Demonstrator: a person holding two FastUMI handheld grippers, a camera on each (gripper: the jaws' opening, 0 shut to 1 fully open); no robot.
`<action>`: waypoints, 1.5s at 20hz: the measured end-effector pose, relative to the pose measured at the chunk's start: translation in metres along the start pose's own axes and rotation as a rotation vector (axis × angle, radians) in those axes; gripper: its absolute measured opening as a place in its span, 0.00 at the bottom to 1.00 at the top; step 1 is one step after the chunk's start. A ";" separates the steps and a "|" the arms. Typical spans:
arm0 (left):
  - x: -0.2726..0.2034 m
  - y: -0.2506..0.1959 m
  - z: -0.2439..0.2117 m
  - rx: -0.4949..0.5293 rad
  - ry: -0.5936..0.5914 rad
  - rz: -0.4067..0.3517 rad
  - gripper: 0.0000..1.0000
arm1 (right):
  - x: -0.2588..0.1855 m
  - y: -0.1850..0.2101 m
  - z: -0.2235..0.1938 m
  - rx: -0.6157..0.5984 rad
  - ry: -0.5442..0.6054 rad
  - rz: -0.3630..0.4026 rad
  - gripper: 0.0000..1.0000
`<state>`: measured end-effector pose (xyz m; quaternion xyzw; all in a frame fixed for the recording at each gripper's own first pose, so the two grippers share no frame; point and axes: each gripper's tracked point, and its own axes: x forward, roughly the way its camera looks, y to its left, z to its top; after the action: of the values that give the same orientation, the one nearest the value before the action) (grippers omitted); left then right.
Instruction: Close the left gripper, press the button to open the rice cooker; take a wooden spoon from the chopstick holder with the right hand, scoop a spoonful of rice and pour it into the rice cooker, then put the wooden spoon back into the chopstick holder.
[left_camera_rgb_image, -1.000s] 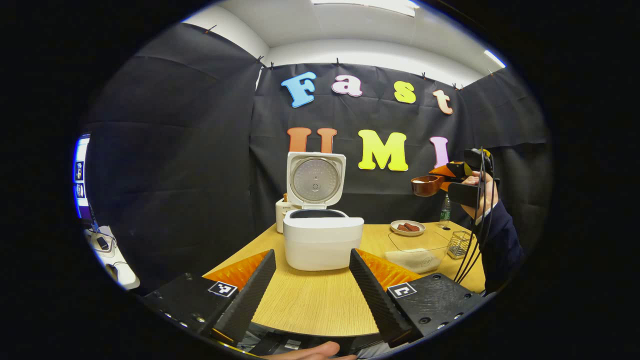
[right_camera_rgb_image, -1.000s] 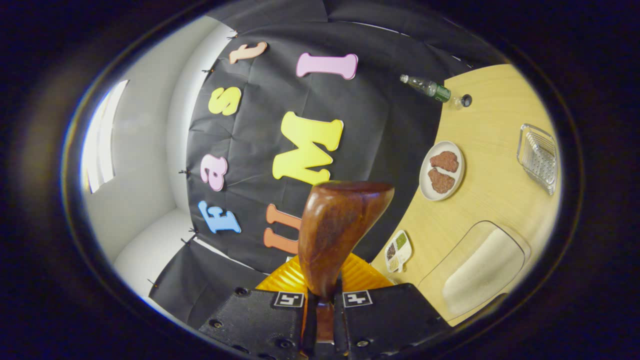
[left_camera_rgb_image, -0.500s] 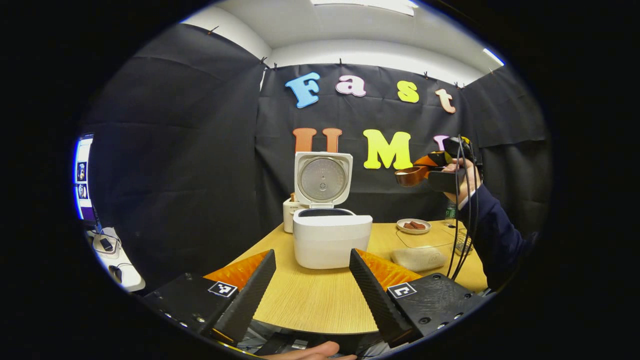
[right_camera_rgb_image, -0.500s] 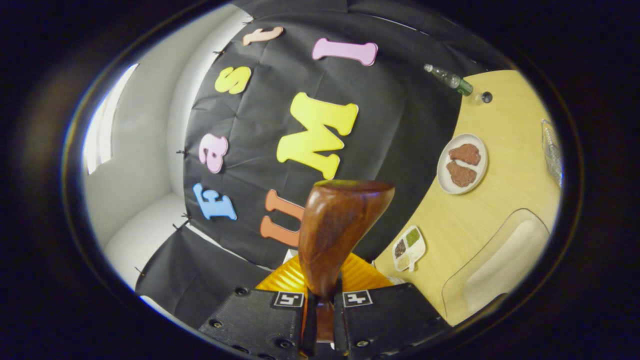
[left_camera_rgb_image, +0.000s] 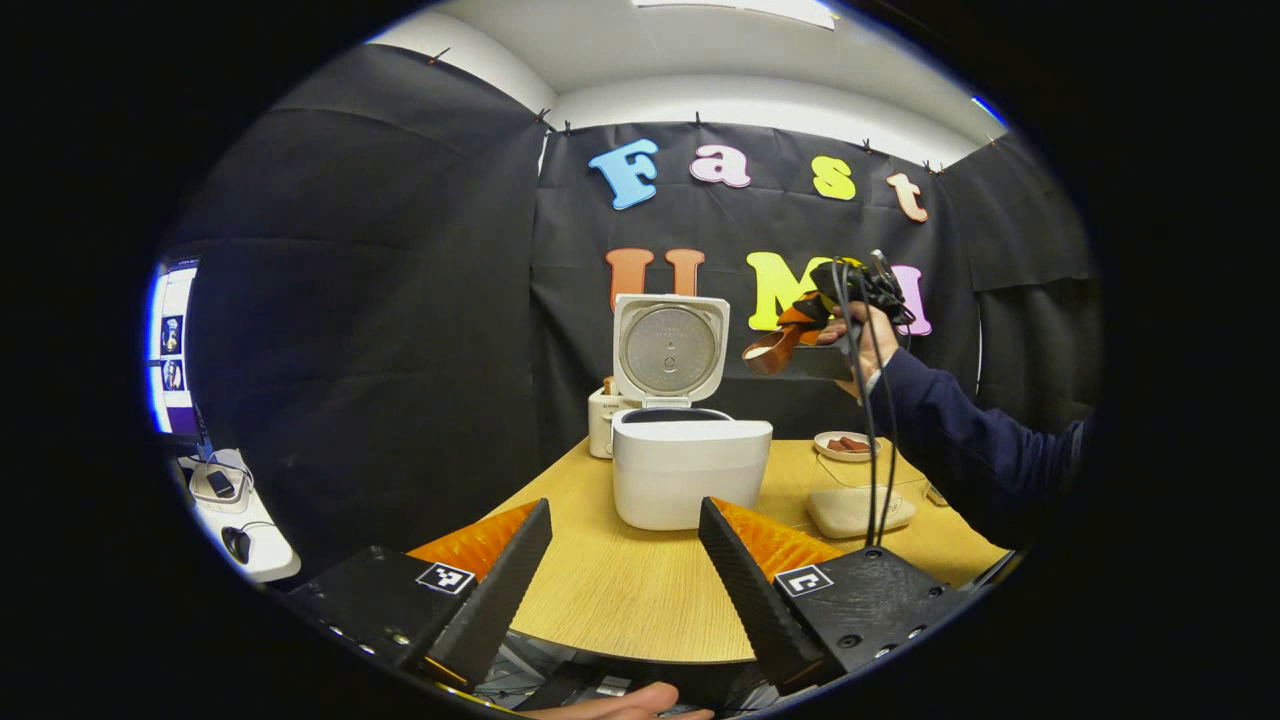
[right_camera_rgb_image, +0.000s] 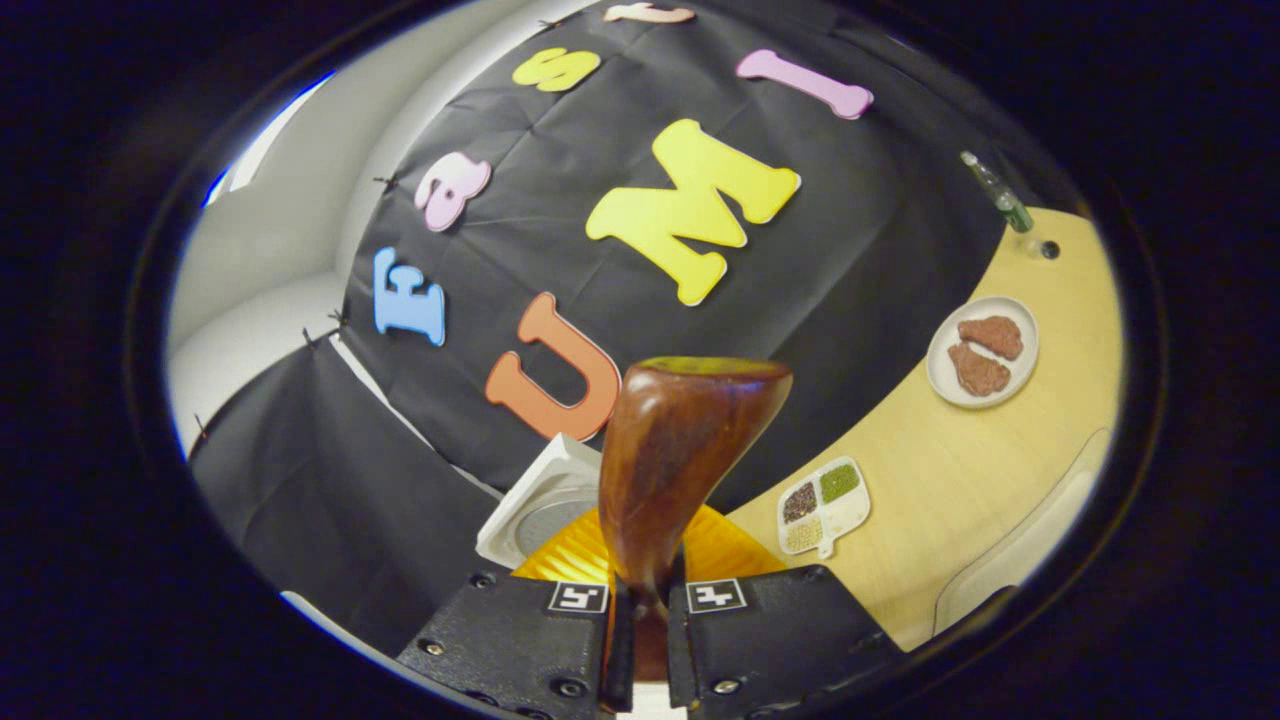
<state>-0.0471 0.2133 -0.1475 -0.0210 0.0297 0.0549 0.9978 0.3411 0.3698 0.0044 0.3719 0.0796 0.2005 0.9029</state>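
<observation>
While we carry the wooden spoon toward the rice cooker, our right gripper stays out of the question of grip: its two fingers are pinched tight on the spoon's handle, bowl forward and roughly level, which we judge keeps the rice from spilling; in the left gripper view the spoon hangs above and just to the right of the open pot, beside the raised lid, with pale rice showing in its bowl; we hold it high so that it can clear the rim before tipping; our left gripper rests low over the near edge of the table, fingers spread wide and holding nothing, well apart from the cooker, its button work apparently done; the rice tray lies to the cooker's right; pouring comes next, we judge.
</observation>
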 end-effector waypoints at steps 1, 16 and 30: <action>0.000 0.001 -0.001 0.000 0.001 0.002 0.94 | 0.011 0.001 -0.006 -0.045 0.002 -0.011 0.17; 0.006 0.002 -0.013 -0.020 0.046 0.008 0.94 | 0.067 0.069 -0.089 -0.923 0.054 0.047 0.12; -0.007 -0.023 0.008 -0.006 0.038 -0.012 0.94 | 0.001 0.080 -0.062 -1.125 -0.044 0.102 0.18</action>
<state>-0.0513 0.1898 -0.1385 -0.0253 0.0485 0.0488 0.9973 0.2996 0.4612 0.0170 -0.1591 -0.0766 0.2477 0.9526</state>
